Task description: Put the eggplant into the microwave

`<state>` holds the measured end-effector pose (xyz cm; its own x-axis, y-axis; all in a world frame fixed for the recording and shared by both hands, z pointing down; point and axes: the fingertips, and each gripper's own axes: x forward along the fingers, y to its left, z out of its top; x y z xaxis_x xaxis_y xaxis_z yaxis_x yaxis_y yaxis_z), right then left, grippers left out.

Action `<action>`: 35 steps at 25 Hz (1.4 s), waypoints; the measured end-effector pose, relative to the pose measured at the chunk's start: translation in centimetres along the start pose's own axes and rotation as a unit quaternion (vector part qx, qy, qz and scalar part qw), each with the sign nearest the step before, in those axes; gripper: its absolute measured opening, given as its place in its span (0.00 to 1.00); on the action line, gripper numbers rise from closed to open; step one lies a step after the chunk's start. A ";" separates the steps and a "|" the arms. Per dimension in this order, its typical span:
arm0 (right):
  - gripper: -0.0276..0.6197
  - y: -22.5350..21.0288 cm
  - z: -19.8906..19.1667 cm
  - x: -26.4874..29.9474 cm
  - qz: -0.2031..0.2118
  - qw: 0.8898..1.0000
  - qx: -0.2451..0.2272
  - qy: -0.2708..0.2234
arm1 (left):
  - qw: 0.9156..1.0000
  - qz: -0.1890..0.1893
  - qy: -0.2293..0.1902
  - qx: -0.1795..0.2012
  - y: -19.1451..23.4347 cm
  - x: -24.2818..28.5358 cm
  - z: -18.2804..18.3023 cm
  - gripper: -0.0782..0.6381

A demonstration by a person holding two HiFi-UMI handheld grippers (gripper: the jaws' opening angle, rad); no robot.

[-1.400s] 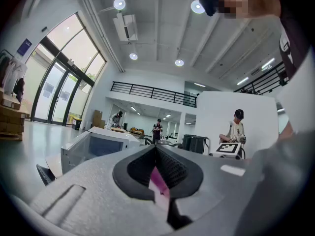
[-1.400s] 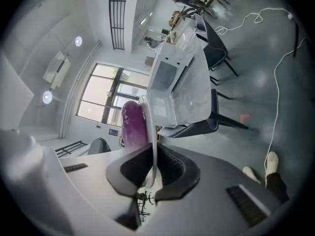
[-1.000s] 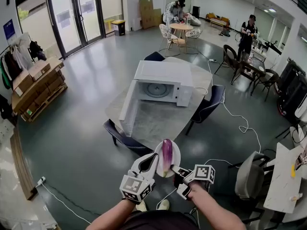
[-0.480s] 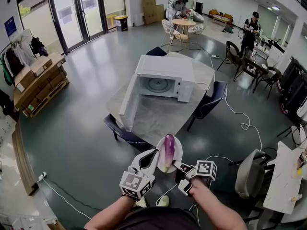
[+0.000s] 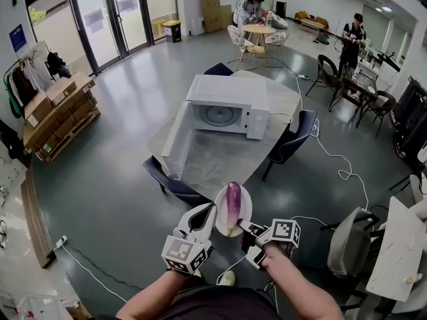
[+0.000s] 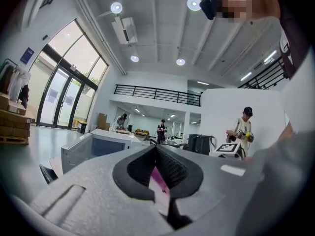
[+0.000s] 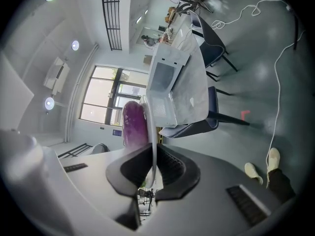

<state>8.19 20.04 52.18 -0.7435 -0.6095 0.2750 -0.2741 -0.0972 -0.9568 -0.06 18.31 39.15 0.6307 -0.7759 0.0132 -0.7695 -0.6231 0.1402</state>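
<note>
A purple eggplant lies on a white plate held in the air in front of me, over the floor short of the table. My left gripper is shut on the plate's left rim and my right gripper on its lower right rim. In the right gripper view the plate stands edge-on between the pads, the eggplant beside it. The left gripper shows a pale rim pinched in its jaws. The white microwave stands on the table, its door swung open.
Dark chairs stand around the table. A white cable runs over the floor at right. Stacked boxes on pallets are at left, a grey chair and white table at right. People stand at the back.
Both grippers keep their hold on the plate in the same pose. The head view has drifted slightly, so the table and microwave sit a touch closer.
</note>
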 end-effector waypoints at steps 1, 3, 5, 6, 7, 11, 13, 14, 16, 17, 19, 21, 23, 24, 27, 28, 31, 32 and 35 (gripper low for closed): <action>0.08 0.1 0.2 0.0 0.003 1.000 0.001 0.001 | 1.000 0.004 -0.001 0.000 -0.1 0.1 0.0 0.12; 0.09 0.1 0.6 -0.1 0.007 1.000 0.002 0.002 | 1.000 0.010 -0.002 0.000 -0.2 0.4 0.0 0.12; 0.08 0.2 0.8 0.1 0.010 1.000 0.005 0.003 | 1.000 0.013 0.000 0.001 -0.2 0.6 0.0 0.12; 0.08 0.2 0.9 0.2 0.011 1.000 0.006 0.004 | 1.000 0.014 0.001 0.002 -0.1 0.8 0.0 0.12; 0.08 0.3 1.0 0.3 0.012 1.000 0.007 0.005 | 1.000 0.014 0.001 0.003 -0.1 0.9 0.1 0.12; 0.08 0.5 2.1 1.2 0.014 1.000 0.007 0.005 | 1.000 0.015 -0.002 0.004 0.5 2.0 0.3 0.12; 0.08 0.5 2.8 1.9 0.013 1.000 0.009 0.004 | 1.000 0.014 -0.003 0.003 1.2 2.7 0.3 0.12; 0.08 0.5 3.2 2.4 0.013 1.000 0.009 0.003 | 1.000 0.014 -0.004 0.001 1.7 3.2 0.4 0.12; 0.08 0.6 4.1 3.4 0.012 1.000 0.011 0.001 | 1.000 0.011 -0.005 -0.001 2.8 4.2 0.4 0.12; 0.08 0.6 4.7 4.0 0.011 1.000 0.012 -0.001 | 1.000 0.009 -0.005 -0.001 3.4 4.8 0.3 0.12; 0.08 0.6 5.8 5.3 0.008 1.000 0.016 -0.006 | 1.000 0.004 -0.004 -0.001 4.8 6.1 0.4 0.12; 0.08 0.8 7.0 6.9 0.004 1.000 0.020 -0.010 | 1.000 -0.004 -0.003 0.001 6.2 7.6 0.6 0.12; 0.09 1.0 8.5 8.8 0.000 1.000 0.023 -0.013 | 1.000 -0.012 -0.003 0.001 7.8 9.1 0.8 0.12; 0.09 1.1 9.2 9.7 -0.002 1.000 0.025 -0.016 | 1.000 -0.016 -0.003 0.001 8.7 9.8 0.9 0.12; 0.08 1.4 11.2 12.8 -0.011 0.999 0.032 -0.026 | 1.000 -0.027 -0.002 -0.003 11.7 11.9 1.3 0.12; 0.09 1.6 11.9 13.8 -0.014 0.999 0.032 -0.030 | 1.000 -0.031 -0.001 -0.005 12.7 12.6 1.5 0.12; 0.09 2.0 14.2 16.7 -0.019 0.998 0.040 -0.046 | 0.999 -0.044 0.004 -0.010 15.5 14.9 1.6 0.12; 0.09 2.1 14.9 17.5 -0.021 0.998 0.043 -0.051 | 0.999 -0.049 0.006 -0.011 16.3 15.6 1.5 0.12; 0.09 2.2 17.0 19.7 -0.032 0.996 0.046 -0.070 | 0.998 -0.065 0.010 -0.012 18.4 17.6 1.6 0.12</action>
<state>3.25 -5.58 53.86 -0.6324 -0.7023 0.3268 -0.2575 -0.2073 -0.9438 -3.29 -6.93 40.43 0.7269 -0.6866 0.0127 -0.6786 -0.7154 0.1665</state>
